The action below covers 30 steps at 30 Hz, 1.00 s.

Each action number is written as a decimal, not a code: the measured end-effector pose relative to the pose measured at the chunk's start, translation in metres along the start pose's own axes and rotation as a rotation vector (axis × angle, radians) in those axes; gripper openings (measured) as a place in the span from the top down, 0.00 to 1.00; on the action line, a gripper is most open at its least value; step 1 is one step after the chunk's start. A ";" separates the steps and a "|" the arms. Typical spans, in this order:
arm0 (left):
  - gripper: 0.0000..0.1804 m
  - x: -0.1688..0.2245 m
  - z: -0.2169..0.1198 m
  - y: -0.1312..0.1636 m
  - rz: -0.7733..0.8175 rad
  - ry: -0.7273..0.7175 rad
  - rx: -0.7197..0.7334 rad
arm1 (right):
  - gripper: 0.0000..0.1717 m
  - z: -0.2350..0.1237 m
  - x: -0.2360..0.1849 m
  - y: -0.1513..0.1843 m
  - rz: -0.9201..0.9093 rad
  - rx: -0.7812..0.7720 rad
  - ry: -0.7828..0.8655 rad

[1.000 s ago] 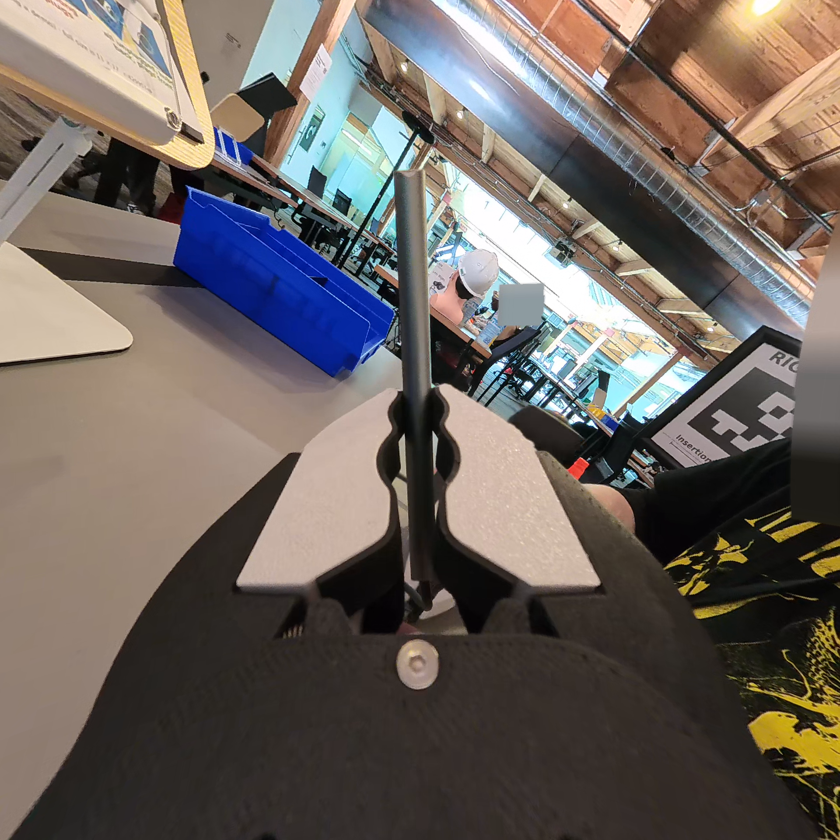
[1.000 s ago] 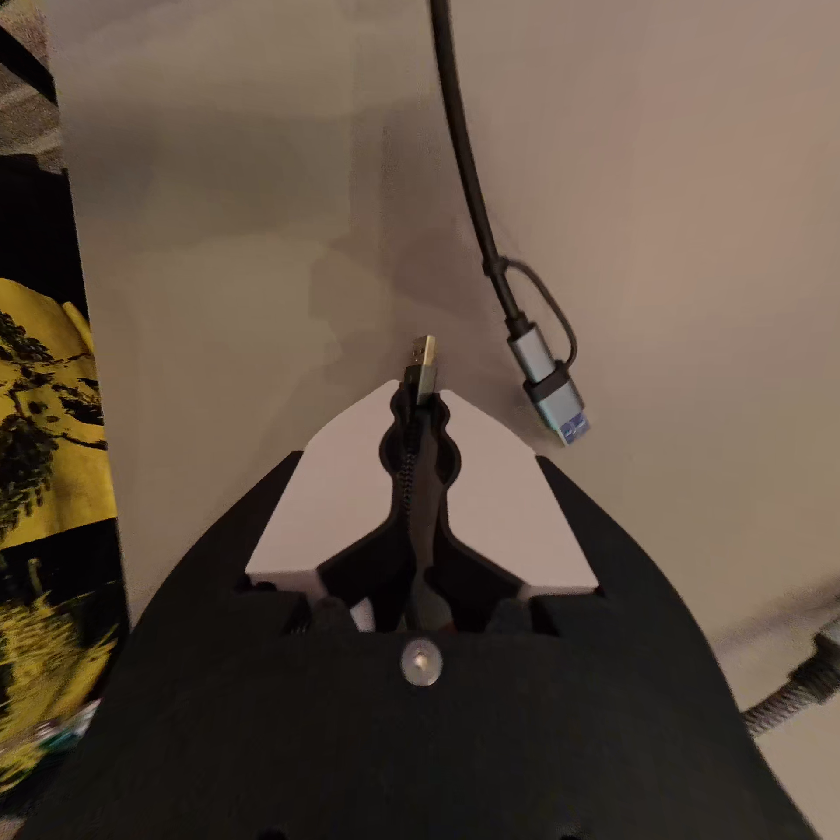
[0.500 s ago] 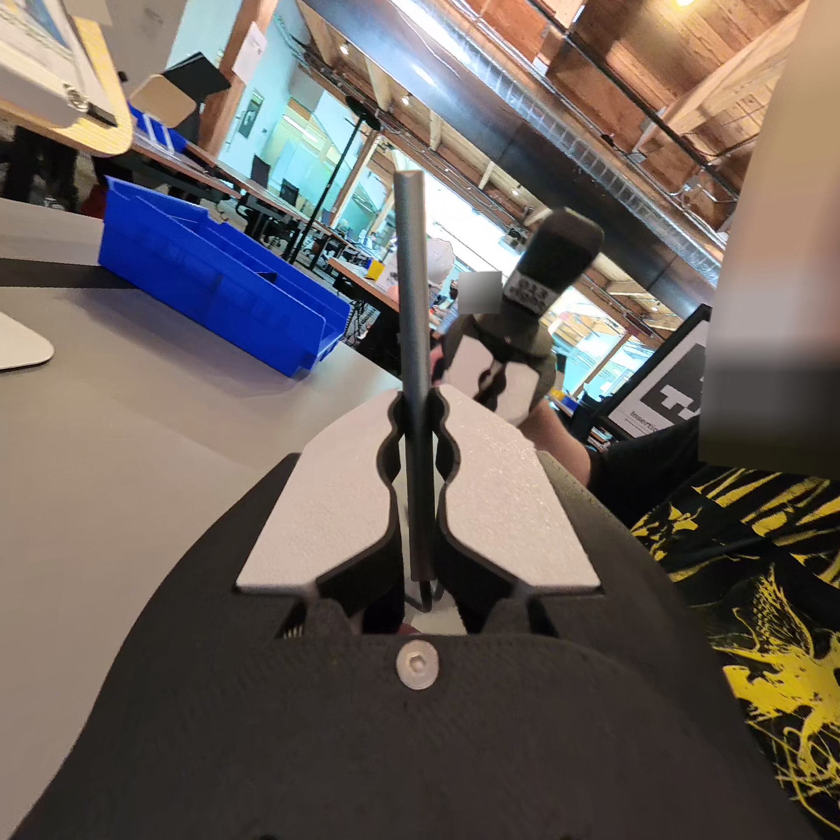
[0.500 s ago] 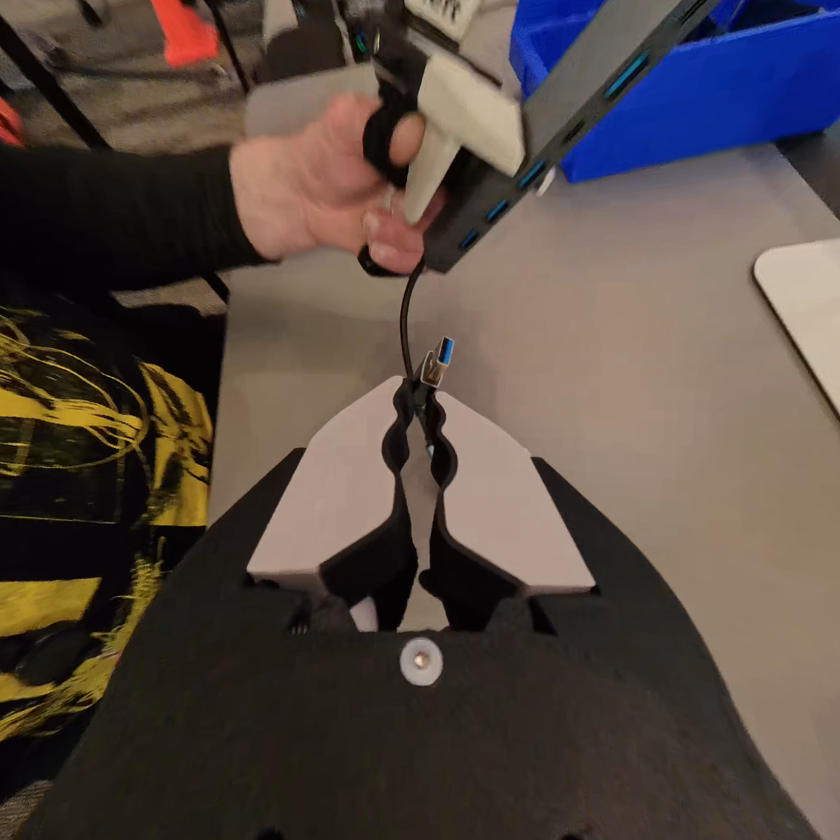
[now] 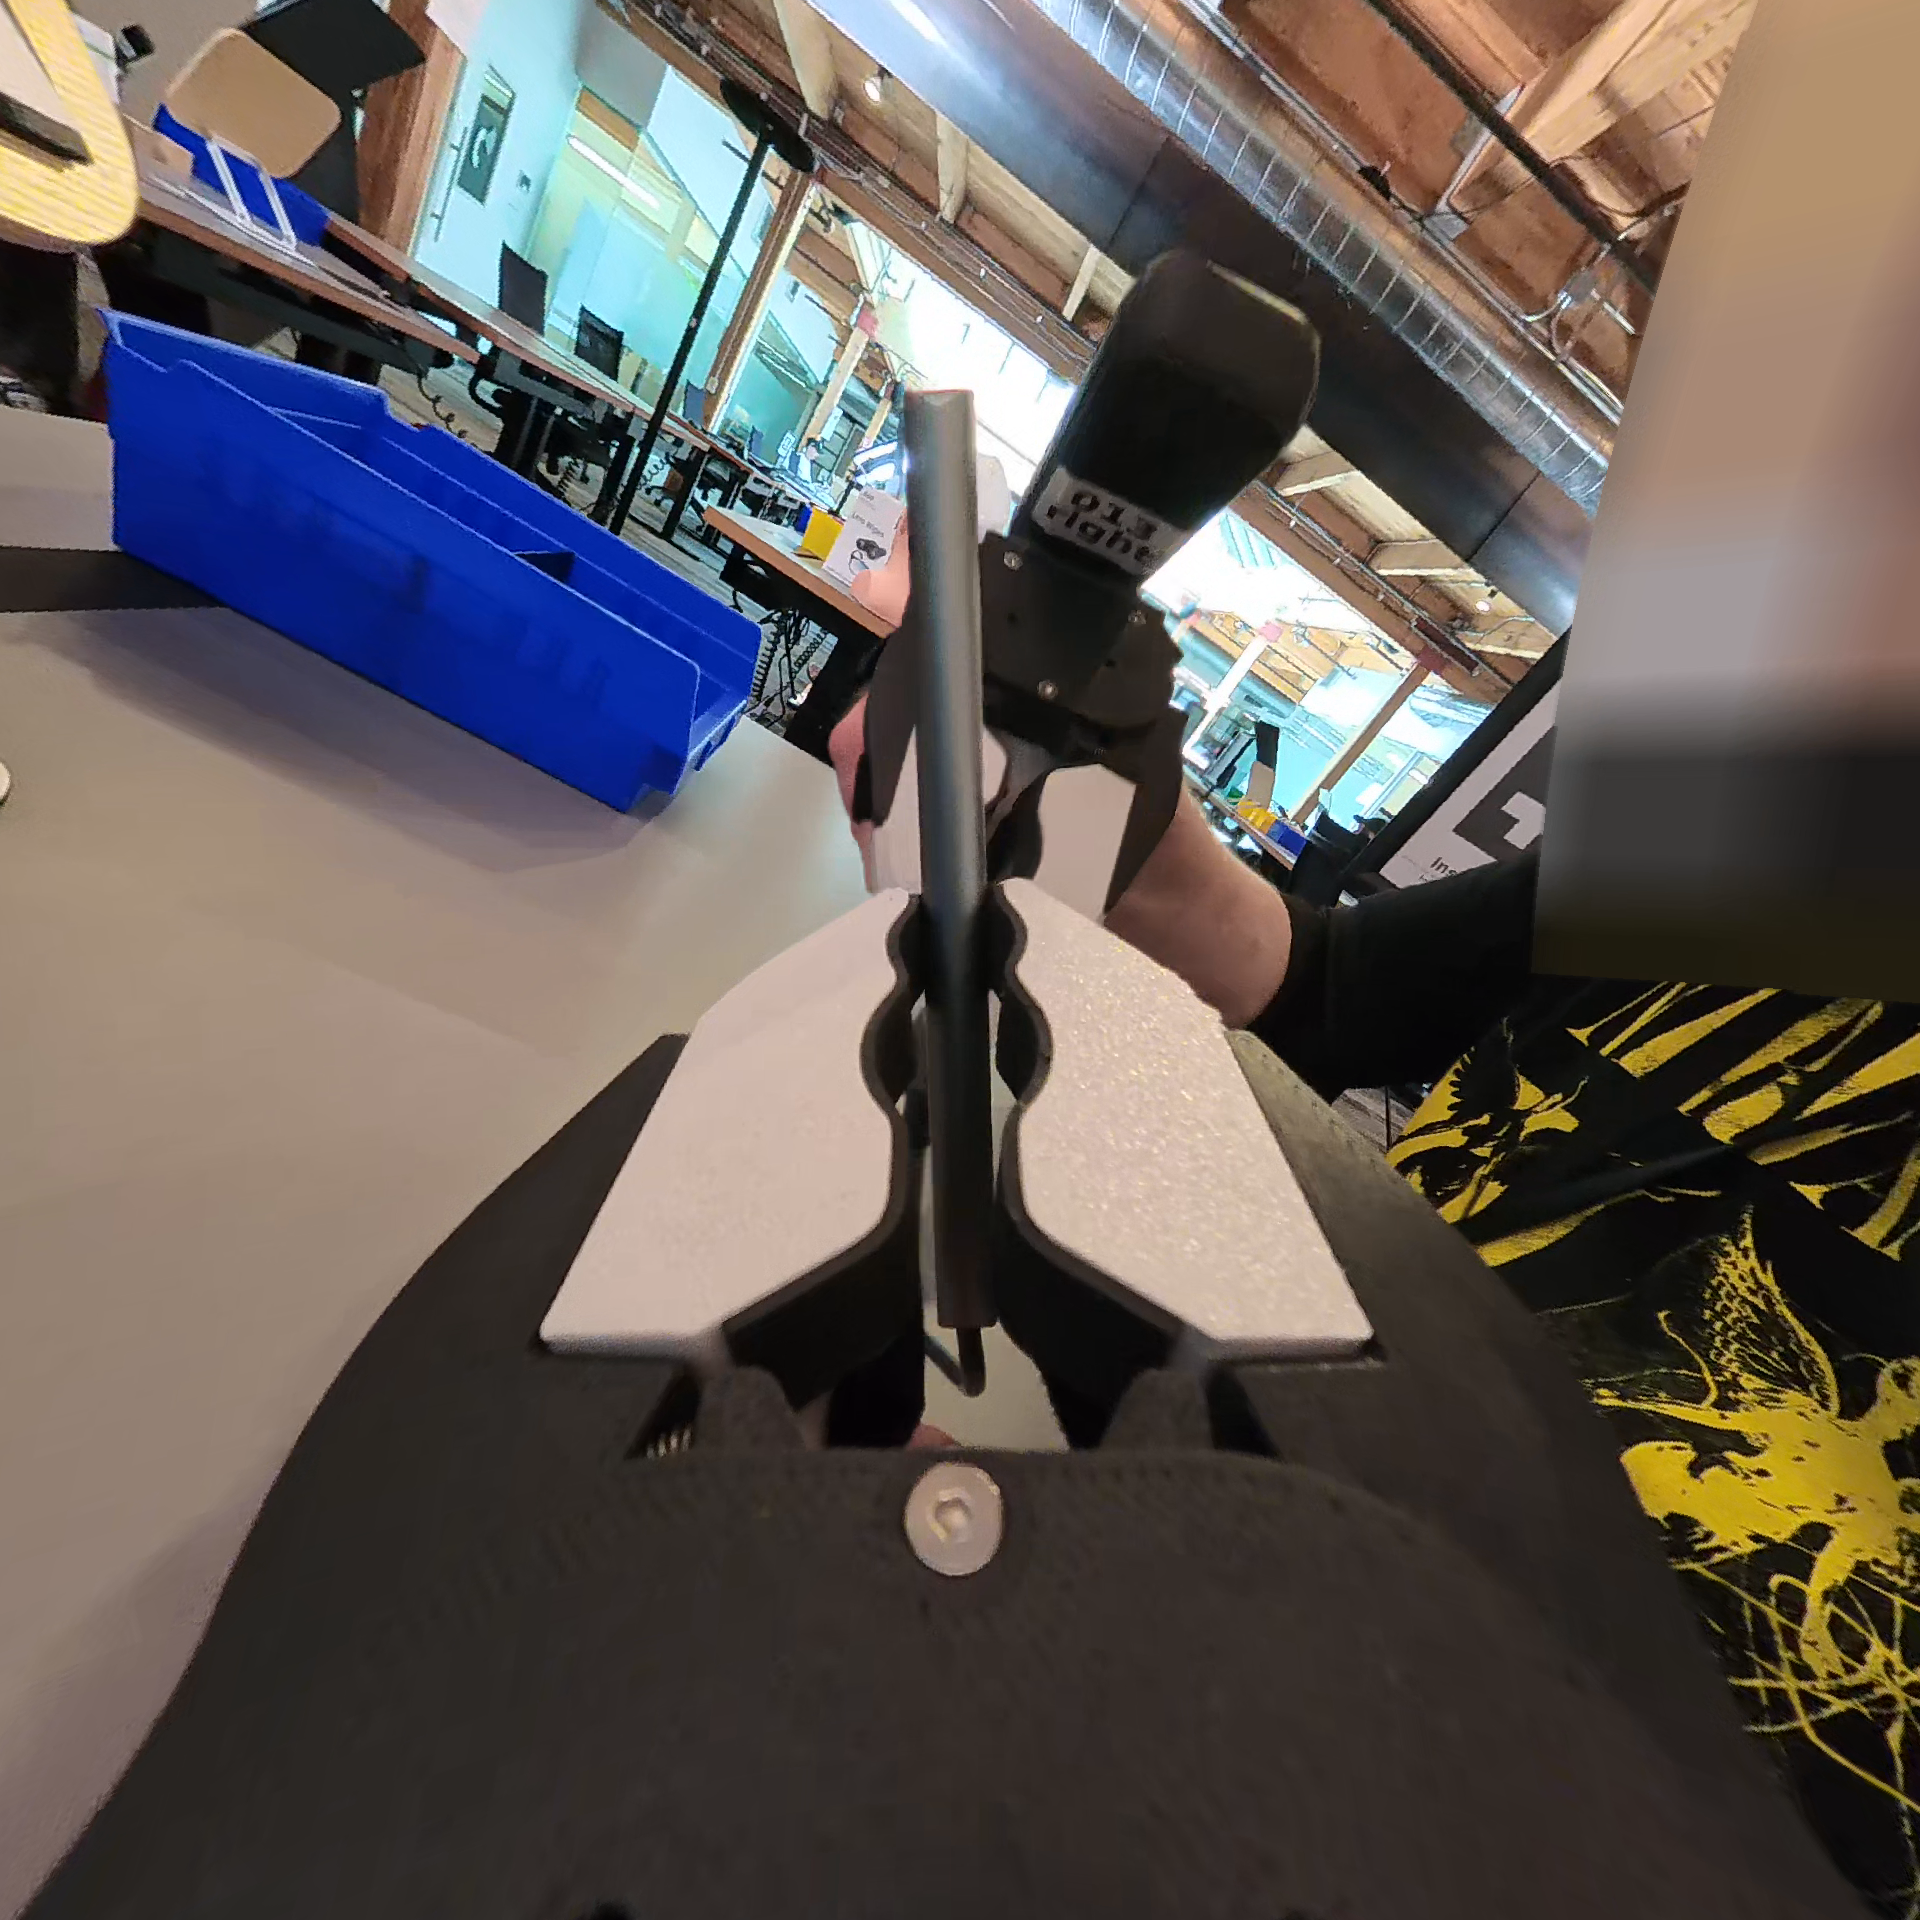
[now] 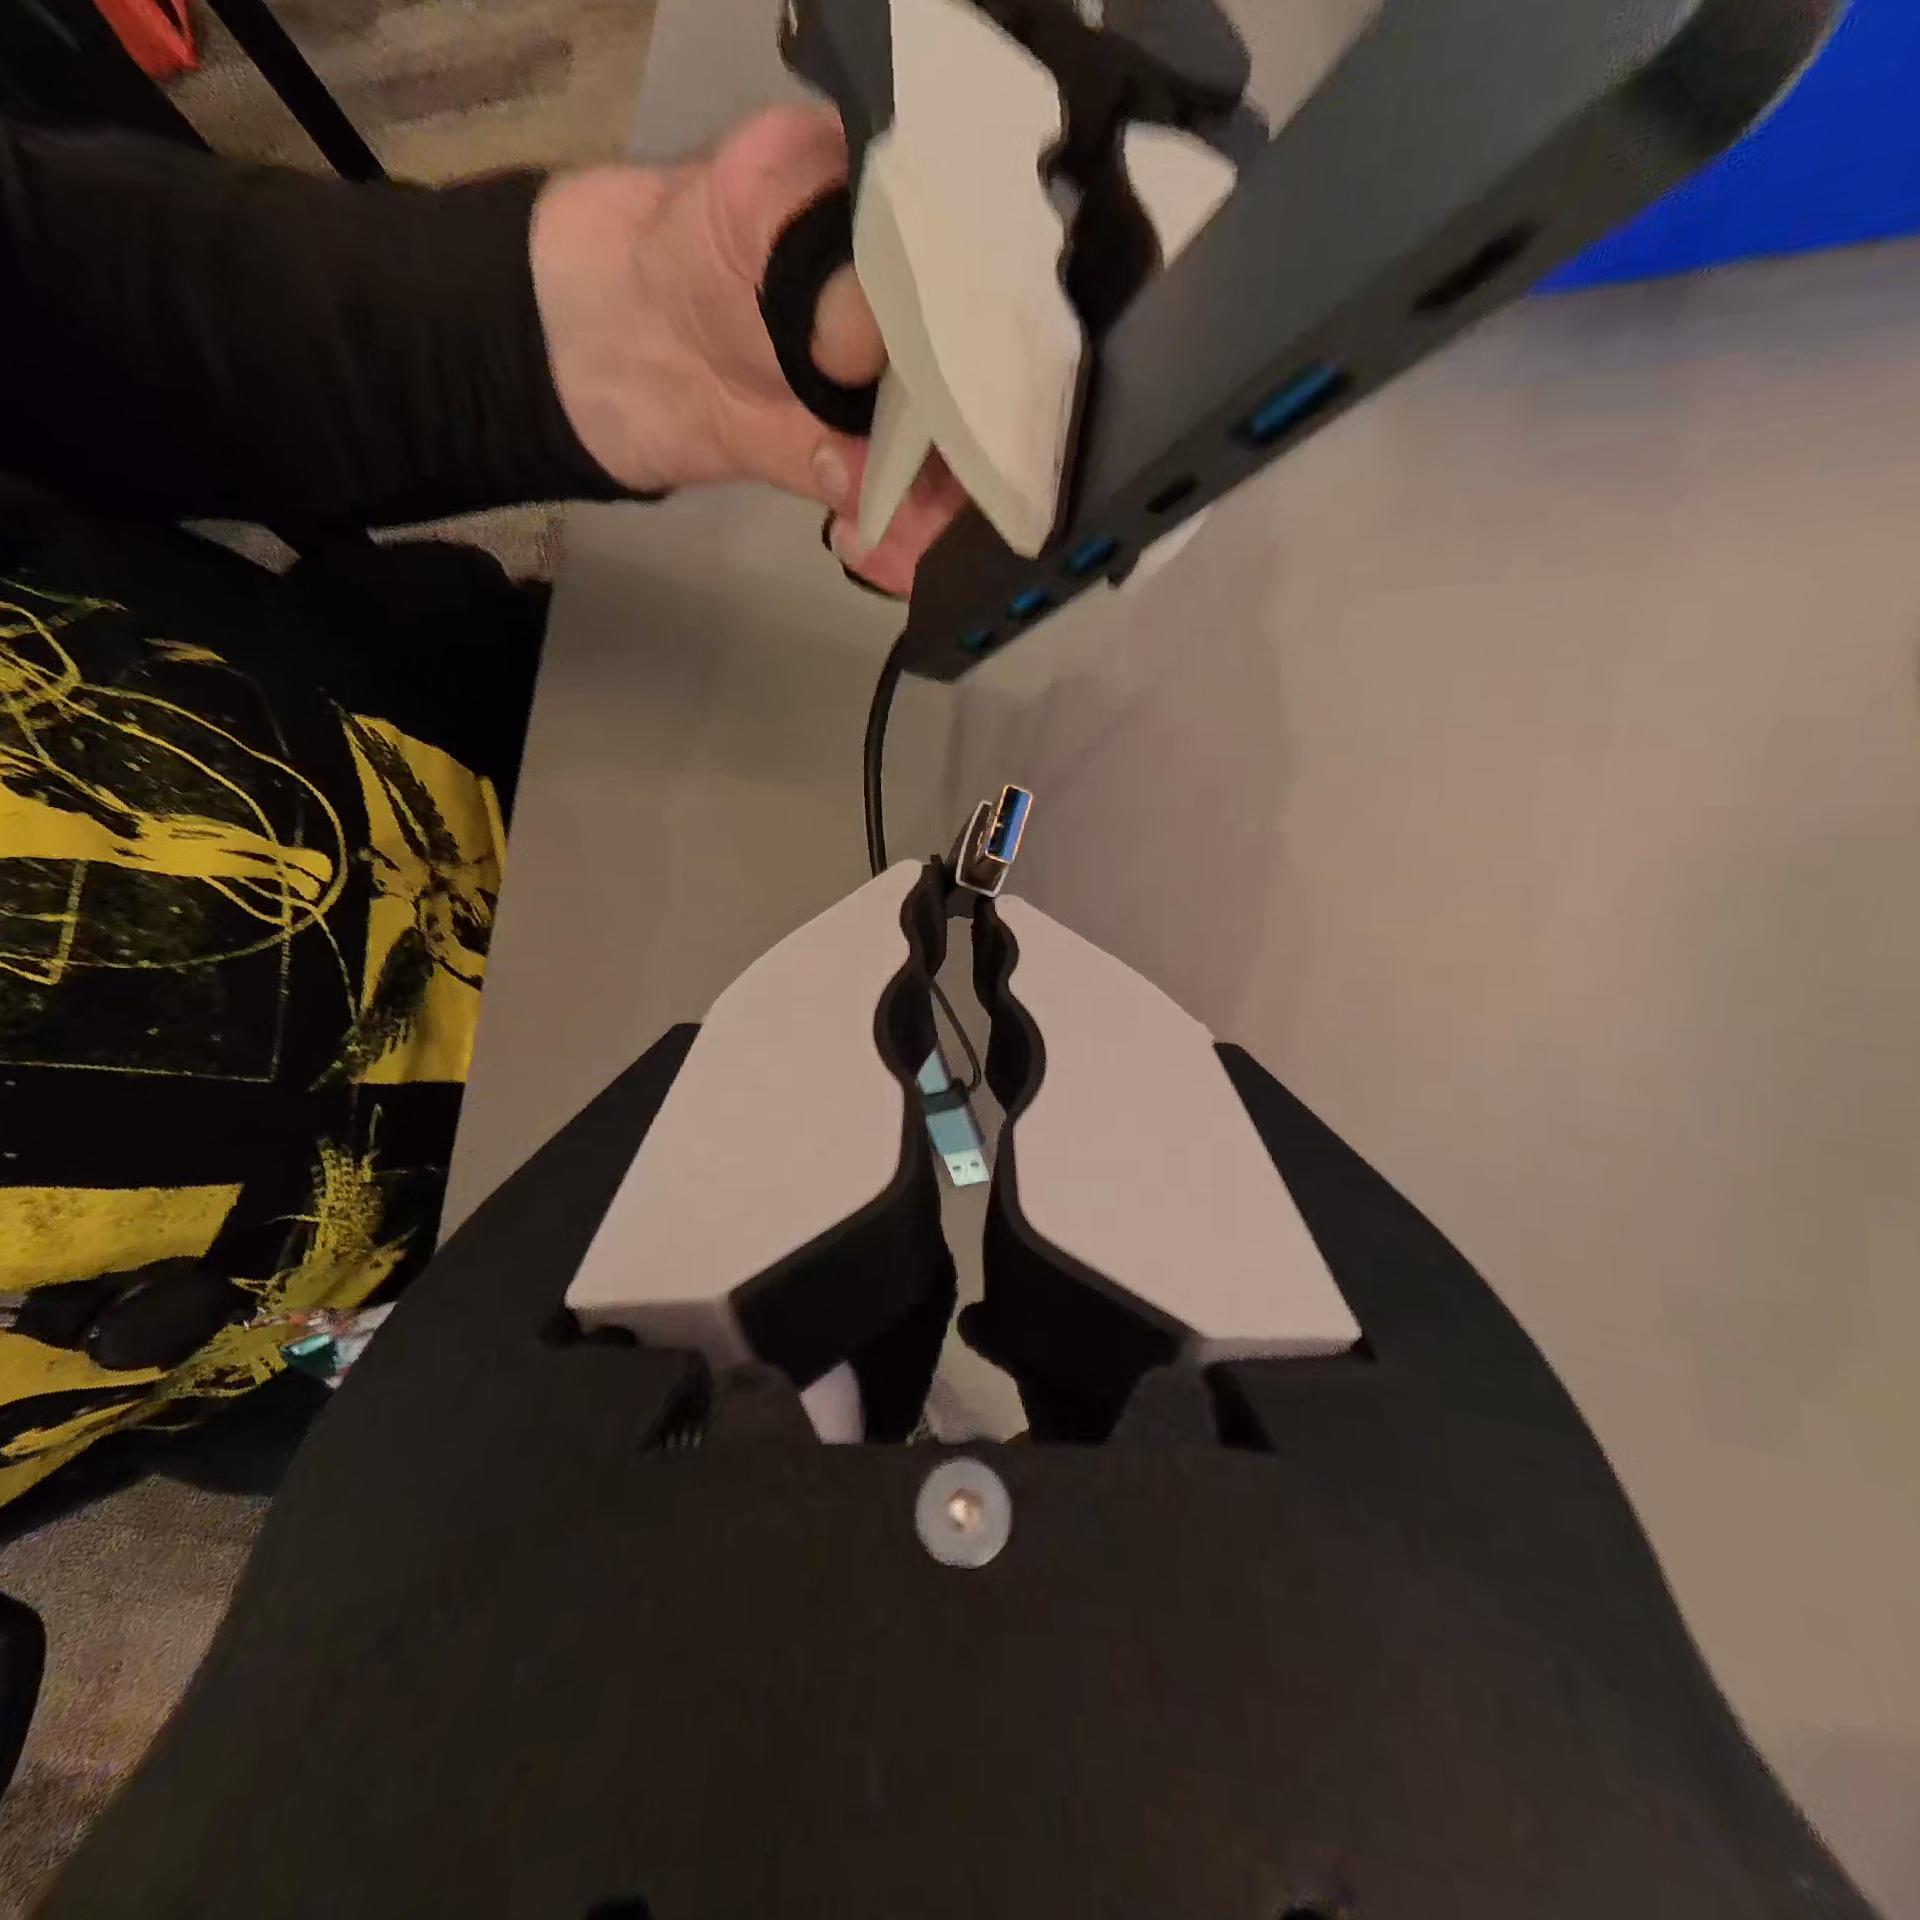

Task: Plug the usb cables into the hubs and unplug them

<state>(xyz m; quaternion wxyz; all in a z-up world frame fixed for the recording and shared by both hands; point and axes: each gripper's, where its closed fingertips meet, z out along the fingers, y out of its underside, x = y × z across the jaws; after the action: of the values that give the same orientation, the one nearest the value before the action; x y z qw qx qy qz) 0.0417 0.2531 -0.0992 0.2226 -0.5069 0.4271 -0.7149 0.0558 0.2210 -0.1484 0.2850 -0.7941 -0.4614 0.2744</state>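
Right gripper nearer hub — plug pinched, left gripper clamping hub upright

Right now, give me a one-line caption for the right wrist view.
Right gripper holding a USB plug just below the dark grey hub clamped in the left gripper.
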 end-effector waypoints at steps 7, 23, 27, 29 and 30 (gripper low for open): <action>0.94 -0.016 -0.007 0.011 0.004 -0.083 -0.049 | 0.97 0.031 0.007 0.061 0.001 -0.332 -0.003; 0.94 -0.025 -0.024 0.021 -0.012 -0.113 -0.028 | 0.90 0.080 0.006 0.089 0.053 -0.341 0.163; 0.94 -0.025 -0.023 0.021 -0.017 -0.105 -0.018 | 0.90 0.079 0.005 0.088 0.108 -0.298 0.153; 0.94 -0.025 -0.022 0.021 -0.015 -0.105 -0.022 | 0.90 0.080 0.004 0.088 0.113 -0.283 0.146; 0.94 -0.025 -0.022 0.021 -0.012 -0.106 -0.023 | 0.88 0.080 0.003 0.088 0.112 -0.274 0.146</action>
<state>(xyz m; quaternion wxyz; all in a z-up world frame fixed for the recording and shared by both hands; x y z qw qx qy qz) 0.0286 0.2686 -0.1329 0.2345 -0.5491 0.4200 -0.6835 0.0517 0.2032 -0.2655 0.1912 -0.8678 -0.4275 0.1658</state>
